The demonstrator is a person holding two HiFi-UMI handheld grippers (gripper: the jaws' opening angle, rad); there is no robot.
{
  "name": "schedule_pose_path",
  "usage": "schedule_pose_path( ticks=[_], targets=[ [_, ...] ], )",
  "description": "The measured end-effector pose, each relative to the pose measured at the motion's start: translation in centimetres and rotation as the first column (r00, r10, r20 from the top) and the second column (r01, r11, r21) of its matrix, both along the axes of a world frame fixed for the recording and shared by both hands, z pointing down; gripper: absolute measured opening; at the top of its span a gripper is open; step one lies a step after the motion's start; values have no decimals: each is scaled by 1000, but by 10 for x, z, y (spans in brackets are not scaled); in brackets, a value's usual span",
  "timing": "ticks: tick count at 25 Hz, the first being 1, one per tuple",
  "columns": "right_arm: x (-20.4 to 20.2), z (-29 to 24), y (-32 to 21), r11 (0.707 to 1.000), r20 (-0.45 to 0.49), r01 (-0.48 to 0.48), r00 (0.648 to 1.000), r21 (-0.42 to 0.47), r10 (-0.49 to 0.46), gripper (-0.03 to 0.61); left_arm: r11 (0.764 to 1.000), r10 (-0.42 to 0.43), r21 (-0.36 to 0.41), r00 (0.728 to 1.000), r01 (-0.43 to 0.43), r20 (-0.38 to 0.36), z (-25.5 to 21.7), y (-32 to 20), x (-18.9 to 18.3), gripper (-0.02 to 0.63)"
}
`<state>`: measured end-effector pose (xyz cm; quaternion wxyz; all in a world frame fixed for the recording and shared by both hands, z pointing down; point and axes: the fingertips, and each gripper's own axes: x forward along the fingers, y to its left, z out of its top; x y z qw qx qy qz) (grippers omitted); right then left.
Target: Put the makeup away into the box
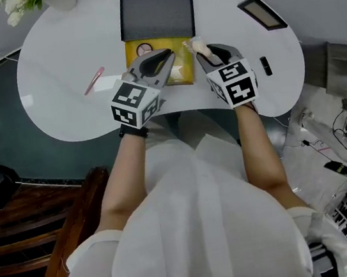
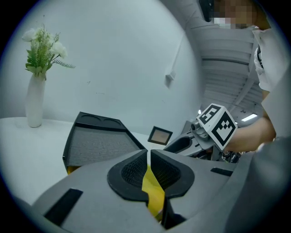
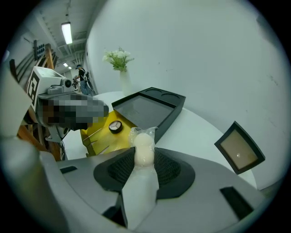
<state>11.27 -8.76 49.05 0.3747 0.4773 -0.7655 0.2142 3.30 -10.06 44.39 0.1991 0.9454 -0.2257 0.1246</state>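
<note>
Just over the near edge of the open box (image 1: 156,14), on its right side: right gripper (image 1: 203,51), jaws clamped on a pale sponge (image 3: 143,148) in clear wrap. Held lengthwise along the jaws, pointing toward the box's yellow tray (image 3: 97,132), ahead and lower. Probably calls for a short reach forward and down before letting go. Over the box's left half: left gripper (image 1: 159,62), jaws closed tip to tip, with yellow in the slit behind; no telling whether pinching anything. Left of the box, well apart: a pink stick (image 1: 94,80) on the desk (image 1: 53,68).
</note>
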Motion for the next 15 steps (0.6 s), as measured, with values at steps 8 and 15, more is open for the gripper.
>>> schedule_pose_path(
  ticks=[8, 15],
  targets=[
    [-47, 18, -11, 995, -5, 87, 996, -44, -87, 135, 999, -41, -4, 999, 41, 11, 0, -8, -38, 35],
    [-57, 28, -19, 992, -25, 108, 994, -61, -110, 135, 999, -50, -9, 999, 50, 18, 2, -8, -51, 35]
  ],
)
